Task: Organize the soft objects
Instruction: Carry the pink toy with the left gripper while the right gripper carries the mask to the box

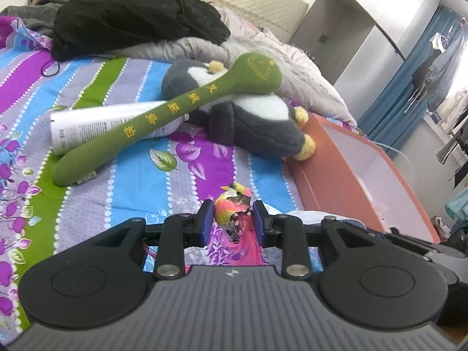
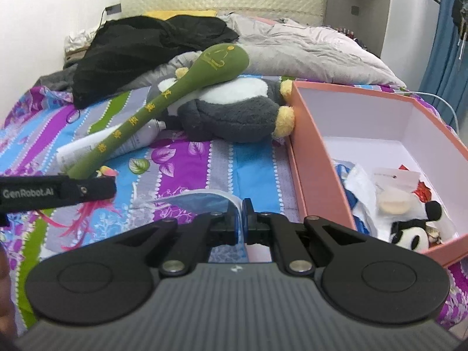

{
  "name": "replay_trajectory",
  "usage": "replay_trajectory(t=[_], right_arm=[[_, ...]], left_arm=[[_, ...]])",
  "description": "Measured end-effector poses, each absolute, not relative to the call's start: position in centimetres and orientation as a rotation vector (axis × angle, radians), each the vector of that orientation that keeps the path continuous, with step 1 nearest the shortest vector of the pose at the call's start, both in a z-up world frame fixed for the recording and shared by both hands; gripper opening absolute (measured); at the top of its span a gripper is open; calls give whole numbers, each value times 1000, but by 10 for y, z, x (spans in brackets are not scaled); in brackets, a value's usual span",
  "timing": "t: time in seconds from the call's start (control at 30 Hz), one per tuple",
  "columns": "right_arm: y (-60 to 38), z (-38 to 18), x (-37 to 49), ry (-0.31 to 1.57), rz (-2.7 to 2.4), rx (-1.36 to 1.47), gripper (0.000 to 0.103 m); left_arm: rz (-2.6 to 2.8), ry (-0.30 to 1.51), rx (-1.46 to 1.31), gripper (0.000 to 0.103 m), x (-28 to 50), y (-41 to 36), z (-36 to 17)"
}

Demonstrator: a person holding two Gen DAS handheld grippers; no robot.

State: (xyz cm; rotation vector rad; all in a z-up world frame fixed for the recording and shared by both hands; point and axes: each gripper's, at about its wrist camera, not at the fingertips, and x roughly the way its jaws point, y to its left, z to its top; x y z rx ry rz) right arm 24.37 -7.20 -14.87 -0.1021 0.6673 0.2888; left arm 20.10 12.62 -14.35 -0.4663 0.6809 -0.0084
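Note:
My left gripper (image 1: 232, 215) is shut on a small feathered bird toy (image 1: 231, 204) with a pink and yellow body; its pink tail feathers hang below the pads. In the right wrist view one of its fingers (image 2: 73, 190) reaches in from the left, with the bird toy (image 2: 106, 171) at its tip. My right gripper (image 2: 242, 206) is shut on the edge of a thin clear plastic bag (image 2: 201, 200) above the bedsheet. A green plush stick (image 1: 163, 114) (image 2: 163, 108) leans across a grey and white penguin plush (image 1: 248, 117) (image 2: 231, 111).
A salmon-pink box (image 2: 316, 169) (image 1: 336, 175) stands at the right, holding a black and white mouse plush (image 2: 412, 234) and white cloth. A white tube (image 1: 87, 125) lies under the green stick. Black clothing (image 1: 131, 14) and a grey duvet (image 2: 307, 49) are piled at the headboard.

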Motion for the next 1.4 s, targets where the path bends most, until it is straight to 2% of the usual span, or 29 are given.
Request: replay_trajectory(t=[0.43,1.4], right_arm=[[-105,-127,205,672,327,-1,6],[-233,-85,139,561,162,157,4]], left_arm=[[-36,656,-388,34,161,90,-96],[-328,694,-248,34,160,-52,-62]])
